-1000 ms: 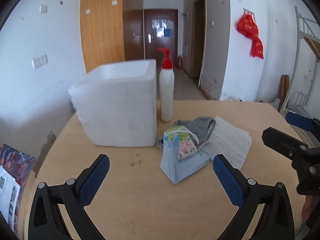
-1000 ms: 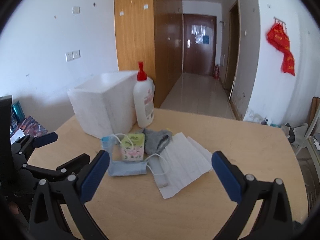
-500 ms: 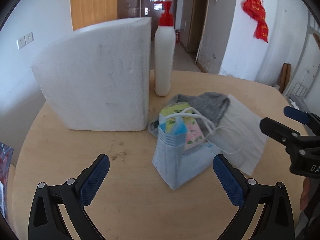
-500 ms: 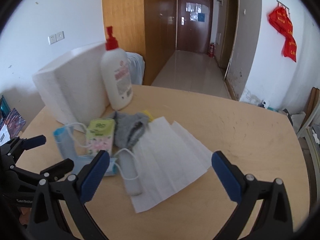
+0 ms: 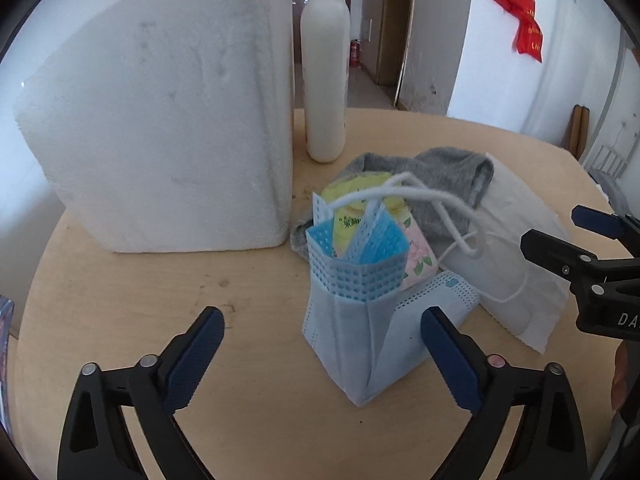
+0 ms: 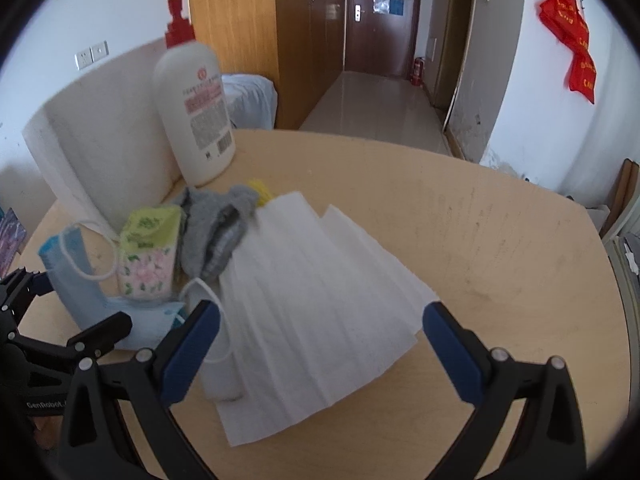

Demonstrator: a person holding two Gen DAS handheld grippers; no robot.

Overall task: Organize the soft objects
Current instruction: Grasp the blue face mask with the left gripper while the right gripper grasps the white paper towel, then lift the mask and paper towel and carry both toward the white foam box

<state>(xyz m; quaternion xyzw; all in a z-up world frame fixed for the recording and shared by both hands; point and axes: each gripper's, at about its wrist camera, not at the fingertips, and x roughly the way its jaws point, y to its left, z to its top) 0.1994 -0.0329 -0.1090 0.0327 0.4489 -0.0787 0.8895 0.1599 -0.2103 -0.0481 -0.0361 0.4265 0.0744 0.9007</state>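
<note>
A pile of soft things lies on the round wooden table (image 5: pixel 140 320). A folded blue face mask (image 5: pixel 352 332) stands at its front, and a floral tissue pack (image 5: pixel 416 256) leans behind it. A grey sock (image 5: pixel 432 176) and white paper tissues (image 6: pixel 320 280) lie further back. My left gripper (image 5: pixel 320 360) is just short of the blue mask with its jaws closing. The mask's lower part sits between the fingers, untouched by the pads. My right gripper (image 6: pixel 320 344) stands open over the near edge of the white tissues and holds nothing.
A big white foam box (image 5: pixel 168 120) stands left of the pile. A white pump bottle with a red top (image 5: pixel 324 80) stands behind it. The right gripper (image 5: pixel 550 226) shows at the right edge of the left wrist view. Bare tabletop (image 6: pixel 500 240) lies right of the tissues.
Both grippers have come down and forward toward the pile, which now looks much larger. The left fingers stand slightly closer together than before.
</note>
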